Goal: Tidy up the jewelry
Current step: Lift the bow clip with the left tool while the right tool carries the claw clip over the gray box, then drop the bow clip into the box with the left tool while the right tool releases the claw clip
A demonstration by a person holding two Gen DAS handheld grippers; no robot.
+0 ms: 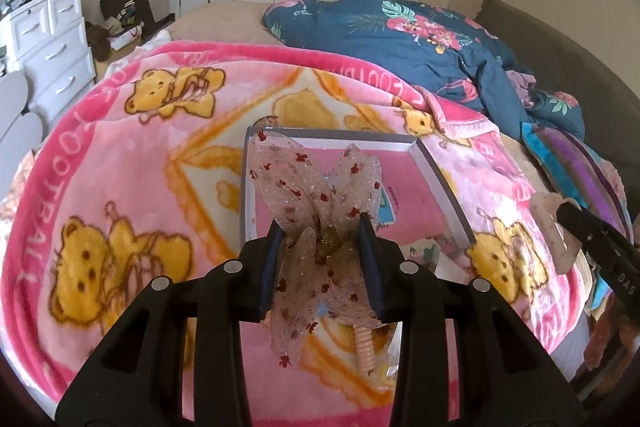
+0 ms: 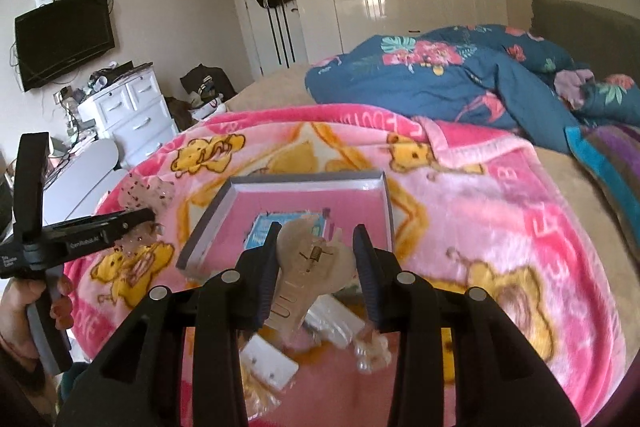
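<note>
My left gripper (image 1: 322, 227) is shut on a sheer pink bow (image 1: 296, 179) with red specks and a gold centre. The bow hangs above a shallow grey-rimmed box (image 1: 440, 179) with a pink floor. My right gripper (image 2: 317, 233) is shut on a beige claw hair clip (image 2: 296, 267), held above the near edge of the box (image 2: 208, 223). In the right wrist view, the left gripper (image 2: 148, 219) shows at the left with the bow (image 2: 148, 193). The right gripper (image 1: 568, 211) and its clip (image 1: 554, 231) show at the right edge of the left wrist view.
The box lies on a pink bear-print blanket (image 2: 480, 227) on a bed. Small white packets (image 2: 272, 359) and other loose pieces lie near the blanket's front edge. A blue floral duvet (image 2: 440, 79) is bunched at the back, and a white dresser (image 2: 132, 115) stands to the left.
</note>
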